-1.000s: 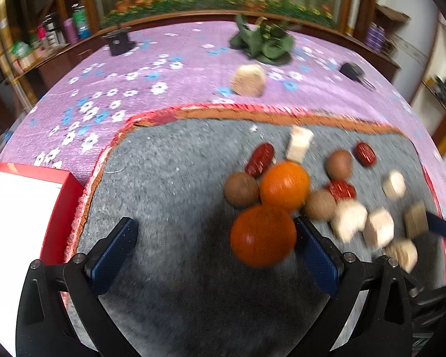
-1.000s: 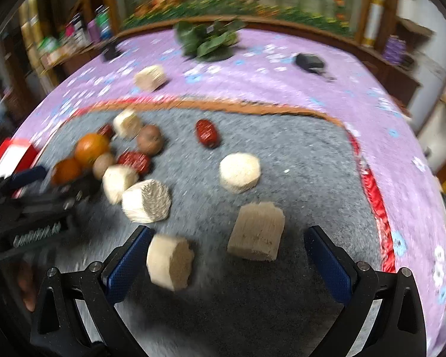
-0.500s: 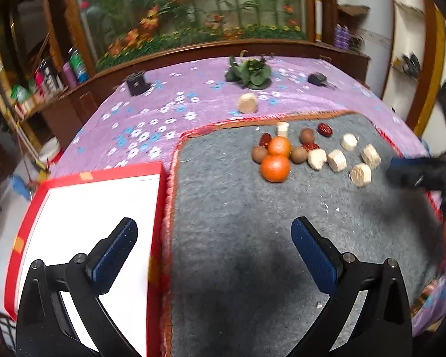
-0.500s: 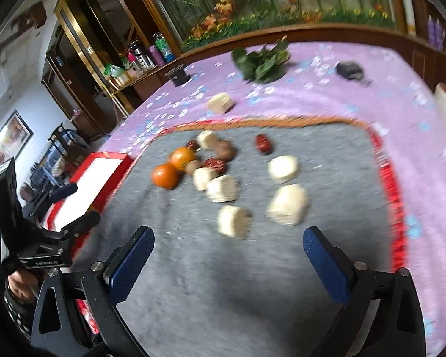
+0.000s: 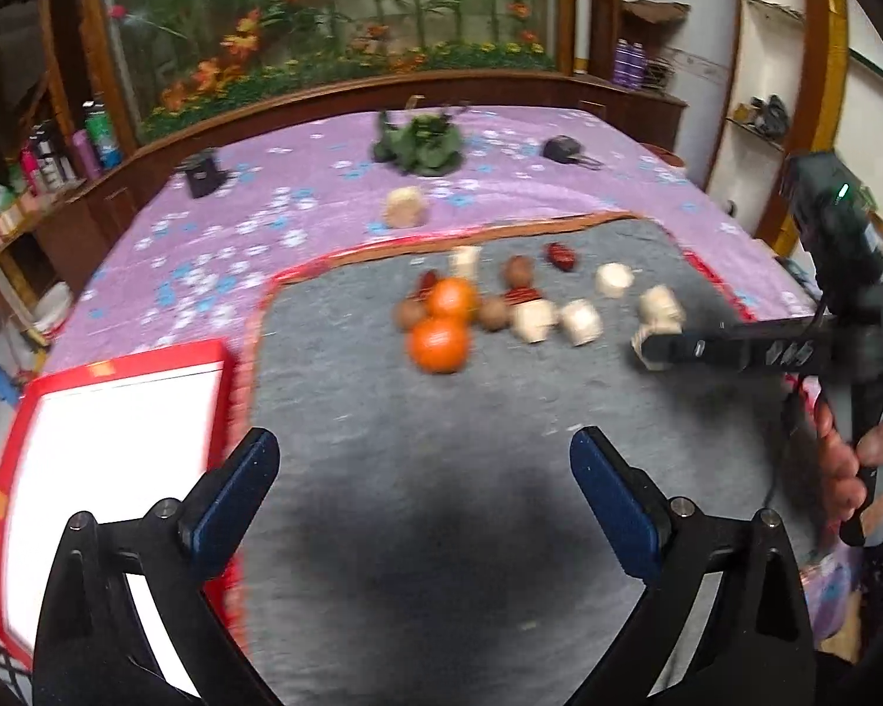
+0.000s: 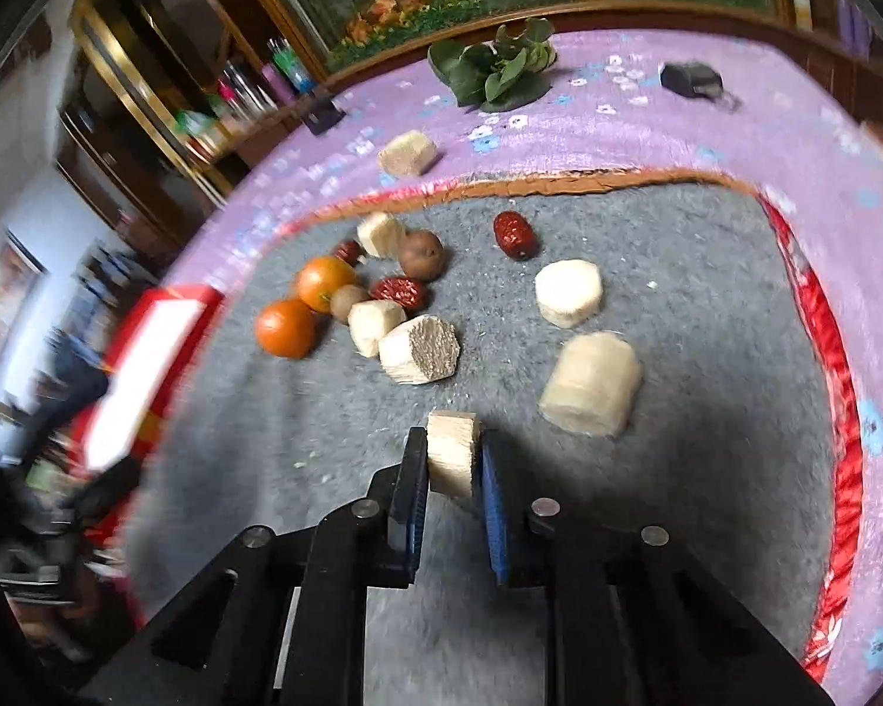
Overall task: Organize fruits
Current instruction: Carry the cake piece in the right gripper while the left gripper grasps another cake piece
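Two oranges (image 5: 438, 344) (image 6: 285, 328), brown round fruits (image 6: 421, 255), red dates (image 6: 515, 234) and several pale cut chunks (image 6: 568, 293) lie on a grey mat (image 5: 412, 500). In the right wrist view my right gripper (image 6: 453, 441) is shut on one pale chunk (image 6: 450, 462), held just above the mat. The left wrist view shows that gripper (image 5: 665, 347) from the side at the right, a hand (image 5: 871, 459) on its handle. My left gripper (image 5: 424, 459) hangs open over bare mat, well short of the oranges, with nothing between its fingers.
A red tray with a white inside (image 5: 112, 429) lies off the mat's left edge. On the purple flowered cloth behind are a loose pale chunk (image 5: 406, 207), a bunch of green leaves (image 5: 421, 144), a small black box (image 5: 203, 176) and a black object (image 5: 565, 148).
The right gripper went from wide open to shut on a pale chunk. The left gripper drew back and up from the oranges, and the red tray came into its view.
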The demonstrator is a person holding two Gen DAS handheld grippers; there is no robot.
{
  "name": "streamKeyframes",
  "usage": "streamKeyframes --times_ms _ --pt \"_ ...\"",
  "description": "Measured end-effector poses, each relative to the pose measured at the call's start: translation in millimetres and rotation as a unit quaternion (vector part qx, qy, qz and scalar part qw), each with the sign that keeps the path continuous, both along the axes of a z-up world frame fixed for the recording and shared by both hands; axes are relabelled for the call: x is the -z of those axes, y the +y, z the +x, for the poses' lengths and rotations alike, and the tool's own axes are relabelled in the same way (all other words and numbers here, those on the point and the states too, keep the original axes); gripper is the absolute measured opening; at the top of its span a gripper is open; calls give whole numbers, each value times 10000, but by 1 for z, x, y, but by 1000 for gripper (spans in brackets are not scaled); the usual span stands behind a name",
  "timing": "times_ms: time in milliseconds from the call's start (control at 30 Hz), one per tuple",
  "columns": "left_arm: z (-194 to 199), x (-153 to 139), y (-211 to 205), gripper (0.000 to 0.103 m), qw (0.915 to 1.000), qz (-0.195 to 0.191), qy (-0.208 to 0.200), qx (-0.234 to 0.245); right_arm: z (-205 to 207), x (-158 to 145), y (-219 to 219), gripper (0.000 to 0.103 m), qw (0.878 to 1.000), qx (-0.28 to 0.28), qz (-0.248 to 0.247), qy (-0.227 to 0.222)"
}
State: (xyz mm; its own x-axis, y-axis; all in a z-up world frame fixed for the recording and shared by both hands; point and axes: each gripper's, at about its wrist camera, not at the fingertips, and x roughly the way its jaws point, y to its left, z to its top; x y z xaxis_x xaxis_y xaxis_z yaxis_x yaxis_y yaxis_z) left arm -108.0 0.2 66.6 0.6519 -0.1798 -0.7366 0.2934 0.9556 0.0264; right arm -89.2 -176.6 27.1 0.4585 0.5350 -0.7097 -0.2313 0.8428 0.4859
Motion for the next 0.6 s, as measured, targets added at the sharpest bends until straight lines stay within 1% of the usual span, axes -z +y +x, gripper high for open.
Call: streamKeyframes --times_ms 33,67,100,133,167,200,233,267,333,400,433,533,600 --pt "3 0 -8 97 9999 -86 76 80 0 -8 -16 17 9993 117 328 -141" --pt "6 0 -17 95 9995 -197 166 160 0 -14 -28 17 9983 273 447 -269" --pt "11 2 -27 86 9989 -299 294 211 2 -20 -42 18 9965 530 456 -467" --pt "16 5 -36 76 9978 -414 459 239 3 -24 -50 18 9946 713 420 -631" --pt "20 8 -42 70 9965 -537 585 260 5 -25 -57 18 9925 854 443 -748" --pt "29 15 -53 60 9932 -759 837 284 9 -23 -63 18 9908 936 563 -796" --pt "33 19 -57 55 9917 -836 940 270 14 -19 -68 18 9891 992 756 -781" --pt "40 25 -63 53 9901 -885 1065 210 19 -14 -71 18 9877 1053 883 -746" --pt "52 33 -72 47 9882 -982 1176 63 24 -8 -73 18 9877 1165 848 -603" --pt "60 38 -78 47 9846 -1190 1283 22 25 -8 -81 18 9850 1240 1039 -608" --pt "63 39 -82 47 9835 -1232 1325 -14 23 -8 -83 18 9841 1246 1108 -610" --pt "69 43 -93 47 9828 -1202 1402 -59 15 -10 -89 21 9814 1320 1232 -656" --pt "73 44 -95 47 9814 -1294 1407 -150 11 -12 -95 21 9807 1263 1312 -708"
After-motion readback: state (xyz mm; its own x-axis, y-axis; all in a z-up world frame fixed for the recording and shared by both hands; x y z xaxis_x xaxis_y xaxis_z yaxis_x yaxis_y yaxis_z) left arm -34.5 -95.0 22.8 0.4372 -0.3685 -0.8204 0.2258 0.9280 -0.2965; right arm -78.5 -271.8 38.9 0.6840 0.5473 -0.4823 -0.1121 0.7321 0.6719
